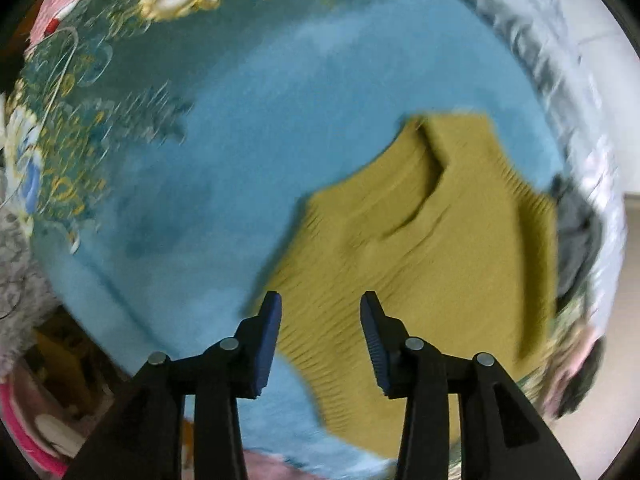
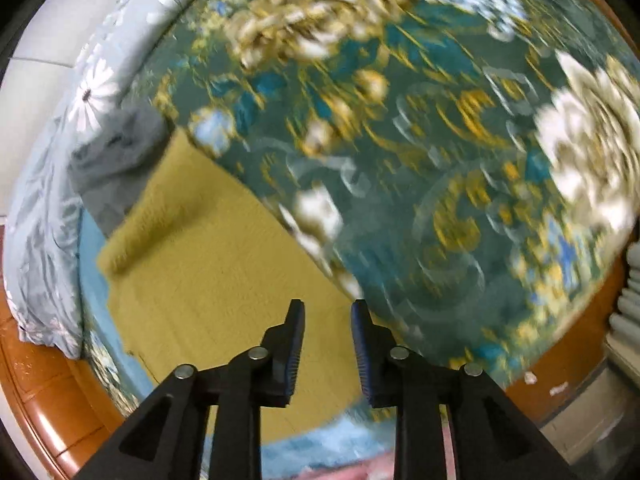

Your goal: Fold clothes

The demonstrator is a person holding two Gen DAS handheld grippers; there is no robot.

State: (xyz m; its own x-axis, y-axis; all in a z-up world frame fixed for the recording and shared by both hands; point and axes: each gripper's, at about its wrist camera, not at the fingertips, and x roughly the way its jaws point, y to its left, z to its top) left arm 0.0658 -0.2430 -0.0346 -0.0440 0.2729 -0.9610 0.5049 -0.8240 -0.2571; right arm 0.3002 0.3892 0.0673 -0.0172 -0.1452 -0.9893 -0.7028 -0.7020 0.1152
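Note:
A mustard-yellow knit sweater (image 1: 432,248) lies spread on a light blue blanket (image 1: 248,152), its neckline toward the top. My left gripper (image 1: 321,304) is open and empty, hovering over the sweater's near left edge. In the right wrist view the same sweater (image 2: 208,264) lies flat, partly folded, beside a green floral quilt (image 2: 420,140). My right gripper (image 2: 327,308) is open and empty above the sweater's edge where it meets the quilt. Both views are motion-blurred.
A grey garment (image 2: 116,156) lies at the sweater's far end, also in the left wrist view (image 1: 576,236). A pale blue flowered pillow (image 2: 44,208) lines the bed's edge. An orange-brown wooden bed frame (image 2: 44,380) runs below. A pink item (image 1: 64,8) lies far left.

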